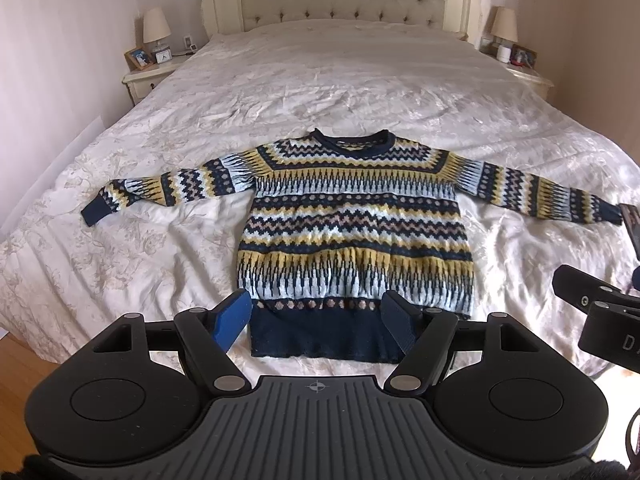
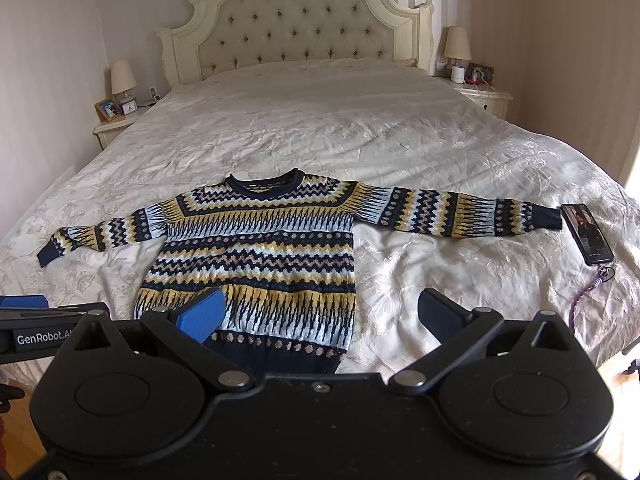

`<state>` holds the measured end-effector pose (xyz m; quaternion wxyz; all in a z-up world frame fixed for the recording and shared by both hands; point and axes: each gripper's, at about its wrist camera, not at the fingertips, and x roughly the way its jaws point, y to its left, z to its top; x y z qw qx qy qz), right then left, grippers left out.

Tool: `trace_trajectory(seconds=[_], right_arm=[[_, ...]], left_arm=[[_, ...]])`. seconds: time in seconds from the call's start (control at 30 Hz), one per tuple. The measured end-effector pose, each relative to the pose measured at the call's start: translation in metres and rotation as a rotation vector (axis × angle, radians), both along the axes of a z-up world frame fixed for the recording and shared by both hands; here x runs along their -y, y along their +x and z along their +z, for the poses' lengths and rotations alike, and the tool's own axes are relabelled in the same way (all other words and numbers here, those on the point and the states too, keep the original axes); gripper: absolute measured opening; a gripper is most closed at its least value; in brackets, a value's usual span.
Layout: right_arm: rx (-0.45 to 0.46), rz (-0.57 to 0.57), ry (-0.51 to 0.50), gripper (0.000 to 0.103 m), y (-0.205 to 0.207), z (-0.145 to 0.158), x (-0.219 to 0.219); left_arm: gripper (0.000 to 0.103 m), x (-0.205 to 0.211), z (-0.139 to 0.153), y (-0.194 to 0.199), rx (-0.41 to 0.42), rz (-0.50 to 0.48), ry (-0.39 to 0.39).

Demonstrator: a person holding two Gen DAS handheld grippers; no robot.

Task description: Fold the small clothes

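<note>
A small patterned sweater (image 1: 352,224) in navy, yellow and pale blue lies flat on the bed, face up, both sleeves spread out sideways. It also shows in the right wrist view (image 2: 260,256). My left gripper (image 1: 318,314) is open and empty, hovering over the navy hem (image 1: 320,336). My right gripper (image 2: 320,312) is open and empty over the sweater's lower right side, near the hem.
The bed (image 1: 320,80) has a cream bedspread and a tufted headboard (image 2: 296,28). A phone (image 2: 586,234) with a cord lies by the right cuff. Nightstands with lamps (image 1: 154,26) (image 2: 458,44) stand on both sides. Wood floor shows below the bed's foot.
</note>
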<state>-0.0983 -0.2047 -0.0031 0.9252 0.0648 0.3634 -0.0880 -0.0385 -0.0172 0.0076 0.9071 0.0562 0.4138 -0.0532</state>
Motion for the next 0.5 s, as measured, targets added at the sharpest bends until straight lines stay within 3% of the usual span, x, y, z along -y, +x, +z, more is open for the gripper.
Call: trace_trajectory(seconds=[0.5], right_arm=[[0.003,0.016,0.006,0.102,0.0029,0.0004,-0.0052]], left_arm=[[0.071,-0.0019,0.0016,-0.0002,0.007,-0.002,0.01]])
